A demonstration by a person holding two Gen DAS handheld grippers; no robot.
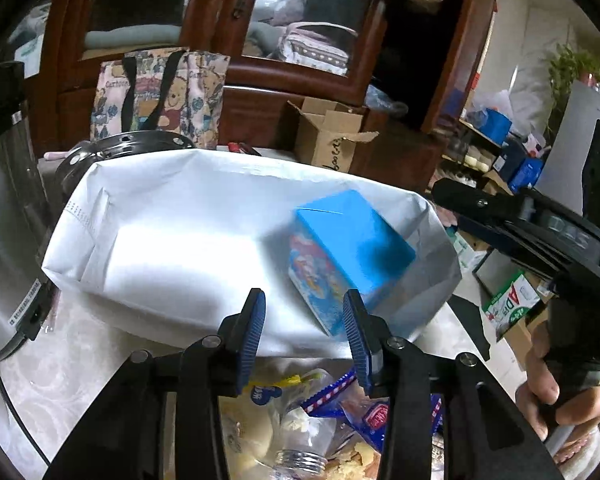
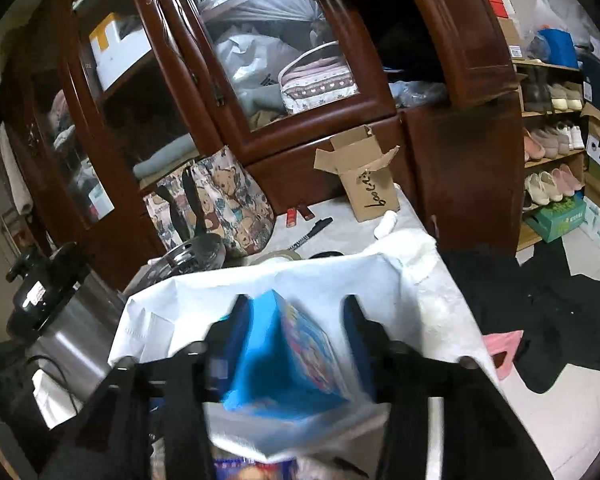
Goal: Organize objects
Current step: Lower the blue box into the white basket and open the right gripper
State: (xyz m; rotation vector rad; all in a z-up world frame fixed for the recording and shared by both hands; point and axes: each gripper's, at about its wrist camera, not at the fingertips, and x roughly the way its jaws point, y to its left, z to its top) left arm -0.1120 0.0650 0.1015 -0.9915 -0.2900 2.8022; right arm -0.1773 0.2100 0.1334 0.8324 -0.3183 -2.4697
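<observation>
One blue box (image 1: pixel 352 248) sits tilted inside one white bag (image 1: pixel 172 240); right gripper (image 2: pixel 296 320) jaws apart around it, left gripper (image 1: pixel 304 332) pinching the bag's rim

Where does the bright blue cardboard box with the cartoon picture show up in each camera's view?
Left wrist view: bright blue cardboard box, right of centre, inside the white bag.
Right wrist view: lower centre, between the right claw's fingers, blurred.
Shared landmark: open brown carton with handwriting.
</observation>
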